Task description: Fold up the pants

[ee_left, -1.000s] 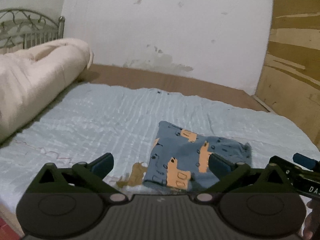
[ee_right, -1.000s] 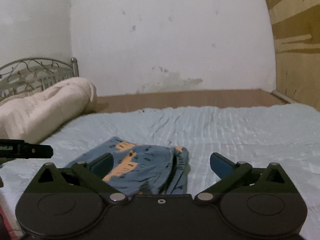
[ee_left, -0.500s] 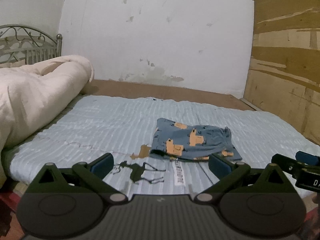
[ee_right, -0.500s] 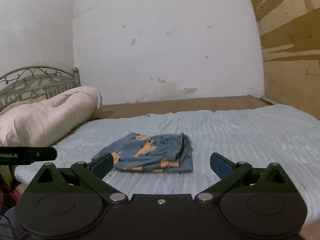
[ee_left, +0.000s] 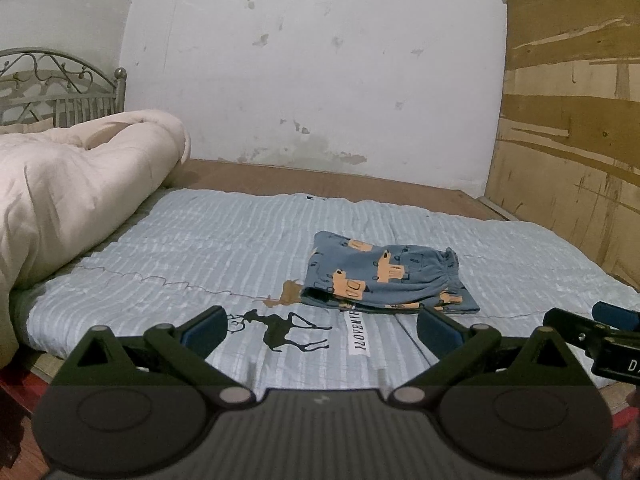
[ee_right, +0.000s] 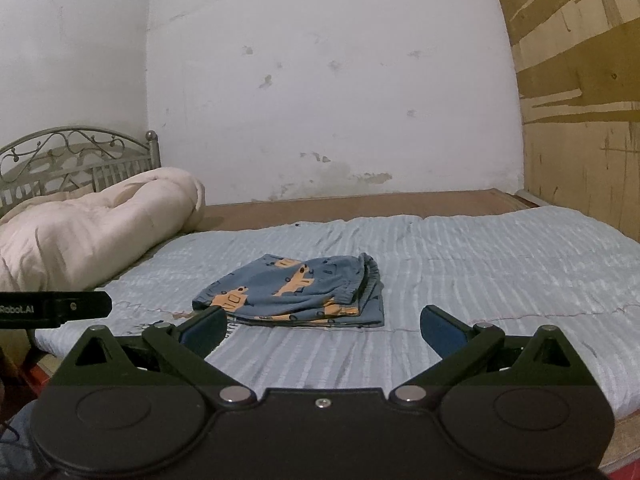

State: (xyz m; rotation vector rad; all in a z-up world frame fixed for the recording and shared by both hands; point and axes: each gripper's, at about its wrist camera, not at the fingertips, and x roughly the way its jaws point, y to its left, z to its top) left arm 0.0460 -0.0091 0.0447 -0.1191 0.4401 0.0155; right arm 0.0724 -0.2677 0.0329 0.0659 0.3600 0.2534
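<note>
Folded blue pants [ee_left: 384, 276] with orange print lie flat on the bed's pale striped sheet [ee_left: 208, 248], near its front edge; my left gripper [ee_left: 320, 328] and right gripper [ee_right: 322, 326] both hang short of them, fingers wide, empty.

A stained white wall [ee_right: 320, 80] backs the bed [ee_right: 480, 248]; plywood panel [ee_right: 580, 120] right, metal headboard [ee_right: 76, 152] left.
</note>
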